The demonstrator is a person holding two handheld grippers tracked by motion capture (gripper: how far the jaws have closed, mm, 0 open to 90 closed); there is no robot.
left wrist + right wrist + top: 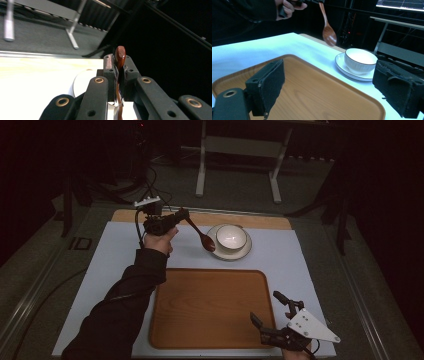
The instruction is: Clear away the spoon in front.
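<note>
Seen from the high view: left gripper (181,215) raised beyond the far left corner of the wooden tray (210,307), jaws clenched on the handle of a dark wooden spoon (201,236). Spoon slanting down from the jaws toward the bowl (231,236), its scoop over the near left rim of the saucer (224,253); touching or apart, cannot tell from above. Settled by the right gripper view: spoon (327,29) hanging clear in the air, scoop up and to the left of the bowl (360,60), well above the white worktop (249,52). Shown close in the left gripper view: reddish handle end (120,56) sticking out past the pinched pads, spoon shaft running down between them.

Right gripper (272,311) at the tray's near right corner, jaws released and wide apart, nothing between them; tray (312,95) bare under them in the right gripper view.

Bowl sitting on the saucer (342,66) just beyond the tray's far edge, white inside, no contents seen.
</note>
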